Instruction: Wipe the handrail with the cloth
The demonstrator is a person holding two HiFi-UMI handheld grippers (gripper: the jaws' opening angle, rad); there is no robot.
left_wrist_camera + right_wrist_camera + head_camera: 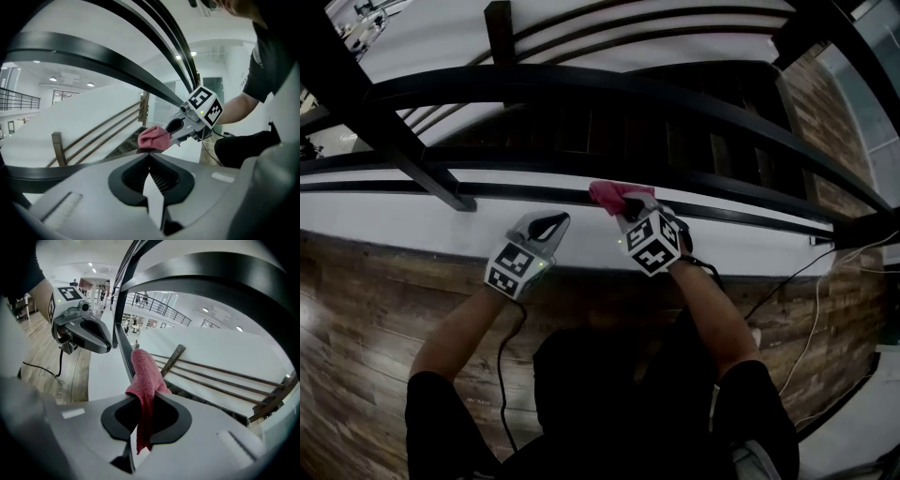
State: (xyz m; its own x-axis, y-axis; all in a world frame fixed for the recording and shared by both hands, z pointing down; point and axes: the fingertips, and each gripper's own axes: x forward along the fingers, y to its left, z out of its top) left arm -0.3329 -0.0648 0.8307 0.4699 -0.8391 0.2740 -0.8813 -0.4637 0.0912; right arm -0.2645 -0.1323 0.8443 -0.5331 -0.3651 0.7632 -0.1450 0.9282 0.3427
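Closest to us in the right gripper view, the right gripper (140, 397) has its jaws pinched tight on the pink cloth (144, 373). The upper fold of that cloth bunches against the thin black handrail (121, 343), while a tail hangs down through the jaw opening. Because the cloth covers the fingertips, we cannot see exactly where they bite. Our left gripper (149, 154) carries nothing, its jaws closed tip to tip, and it sits near the same rail to the left of the cloth; whether it touches the rail we cannot tell. From the head view our own dark torso blocks the lower middle, and our forearms hide the gripper handles. A thicker black rail (581, 80) arcs above and crosses much of the stairwell beyond, so the dark steps there are hard to make out. A white ledge (394, 220) runs under the handrail, with wood-plank floor (366, 319) on our side of it. A pale cable (814, 319) trails along the floor at right.
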